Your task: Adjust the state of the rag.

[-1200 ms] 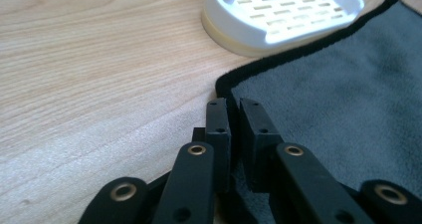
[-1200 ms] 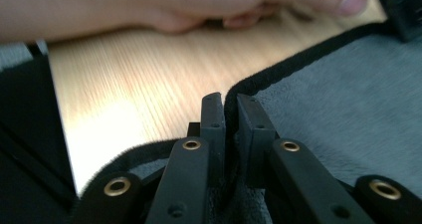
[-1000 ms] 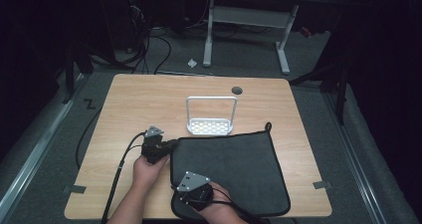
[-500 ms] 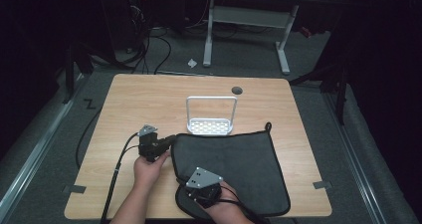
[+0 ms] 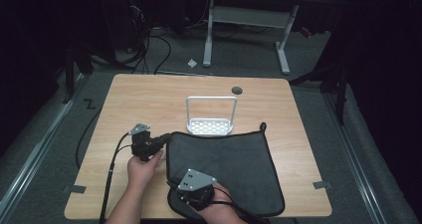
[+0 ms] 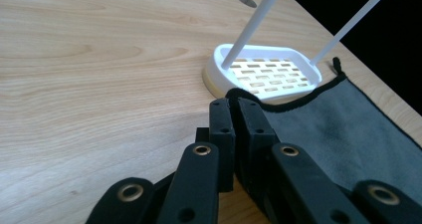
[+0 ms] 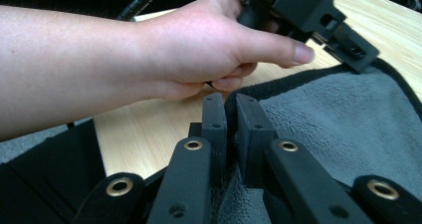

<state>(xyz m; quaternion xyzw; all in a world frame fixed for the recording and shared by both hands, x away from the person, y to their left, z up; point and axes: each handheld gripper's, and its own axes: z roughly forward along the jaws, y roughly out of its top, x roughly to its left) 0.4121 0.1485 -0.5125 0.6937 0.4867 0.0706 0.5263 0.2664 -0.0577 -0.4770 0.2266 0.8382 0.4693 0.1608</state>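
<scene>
Worktop [image 5: 149, 99] of pale wood carries three kinds of thing: one cloth, one rack and two hand-held grippers. One dark grey cloth [image 5: 234, 164] with black edging lies spread over the worktop's 5 o'clock part, a small loop at its far right corner. One white rack [image 5: 210, 115], a slotted base under a single arched handle, stands at the worktop's centre, just beyond the cloth's far edge and touching it. The left gripper [image 5: 166, 138] sits at the cloth's 10 o'clock corner, held in the person's left hand [image 5: 143, 167]; its jaws are closed on the cloth's black hem. The right gripper [image 5: 186, 196], topped by one grey three-cornered plate, is at the cloth's 7 o'clock corner, jaws pinched on a fold of the cloth.
</scene>
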